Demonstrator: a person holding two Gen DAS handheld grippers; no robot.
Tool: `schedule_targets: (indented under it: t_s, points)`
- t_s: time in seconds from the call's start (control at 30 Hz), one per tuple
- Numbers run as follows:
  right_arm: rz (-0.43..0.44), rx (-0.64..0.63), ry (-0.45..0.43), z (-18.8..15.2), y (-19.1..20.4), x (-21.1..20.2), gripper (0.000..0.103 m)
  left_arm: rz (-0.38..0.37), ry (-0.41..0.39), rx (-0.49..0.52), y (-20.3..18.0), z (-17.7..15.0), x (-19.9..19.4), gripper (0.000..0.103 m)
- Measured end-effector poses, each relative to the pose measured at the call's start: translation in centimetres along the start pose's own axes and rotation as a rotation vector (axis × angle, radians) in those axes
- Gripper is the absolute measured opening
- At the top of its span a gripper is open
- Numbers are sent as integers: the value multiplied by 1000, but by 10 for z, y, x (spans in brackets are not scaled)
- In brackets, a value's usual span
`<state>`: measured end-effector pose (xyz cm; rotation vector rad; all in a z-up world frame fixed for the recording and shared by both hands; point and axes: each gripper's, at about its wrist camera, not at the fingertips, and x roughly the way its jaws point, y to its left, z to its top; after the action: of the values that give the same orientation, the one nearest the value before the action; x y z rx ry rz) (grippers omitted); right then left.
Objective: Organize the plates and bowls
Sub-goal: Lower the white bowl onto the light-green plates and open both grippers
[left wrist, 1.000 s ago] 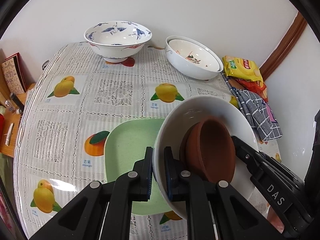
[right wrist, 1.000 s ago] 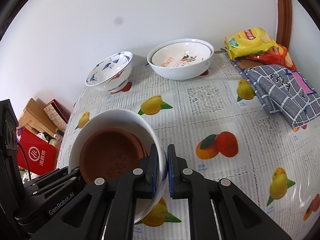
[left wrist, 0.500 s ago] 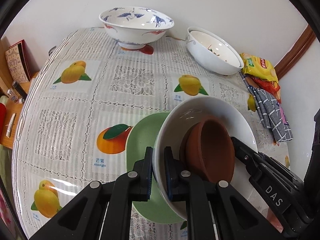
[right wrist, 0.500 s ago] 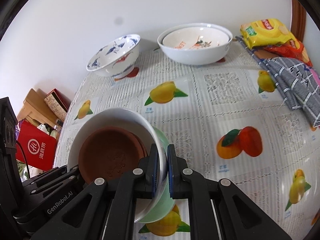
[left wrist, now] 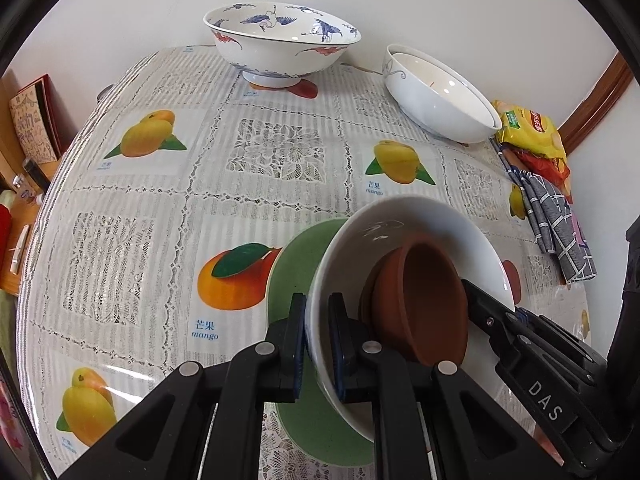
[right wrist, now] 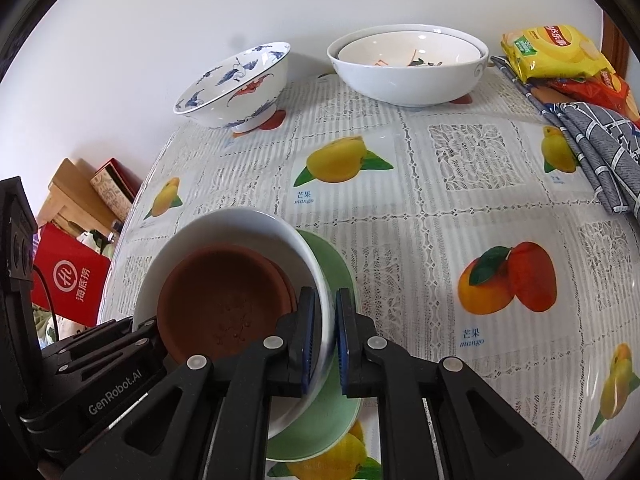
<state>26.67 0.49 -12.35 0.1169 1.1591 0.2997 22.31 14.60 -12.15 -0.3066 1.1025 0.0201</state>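
A white bowl (left wrist: 400, 224) (right wrist: 224, 228) with a brown clay dish (left wrist: 424, 296) (right wrist: 224, 292) inside hangs just above a green plate (left wrist: 292, 264) (right wrist: 332, 264) on the table. My left gripper (left wrist: 318, 344) is shut on the bowl's left rim. On the opposite rim my right gripper (right wrist: 322, 340) is shut as well. Each gripper shows in the other's view beside the bowl. At the back stand a blue-patterned bowl (left wrist: 280, 46) (right wrist: 236, 84) and two nested white bowls (left wrist: 436, 96) (right wrist: 408, 64).
The table (left wrist: 132, 240) (right wrist: 460, 184) carries a fruit-print lace cloth. Snack bags (left wrist: 532, 132) (right wrist: 560, 52) and a grey checked cloth (left wrist: 560, 224) (right wrist: 596, 148) lie at its right edge. A red bag (right wrist: 68, 280) and boxes sit off the left edge.
Both grippers have sunk toward the table with the white bowl, bringing it closer over the green plate. The back bowls now look nearer the horizon.
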Motion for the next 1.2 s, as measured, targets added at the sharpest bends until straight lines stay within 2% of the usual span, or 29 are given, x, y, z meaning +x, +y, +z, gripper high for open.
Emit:
schedule_targets:
  t_s: [0.7, 0.8, 0.9, 1.2]
  points:
    - [-30, -65, 0, 1, 5, -5, 13, 13, 18, 26, -4, -3, 0, 13]
    - [-32, -69, -1, 0, 5, -8, 14, 3, 18, 20, -4, -6, -3, 16]
    - [-37, -78, -4, -2, 6, -12, 15, 25, 6, 30, -5, -8, -9, 26]
    - [-30, -89, -15, -11, 8, -28, 15, 27, -16, 34, -5, -15, -29, 30]
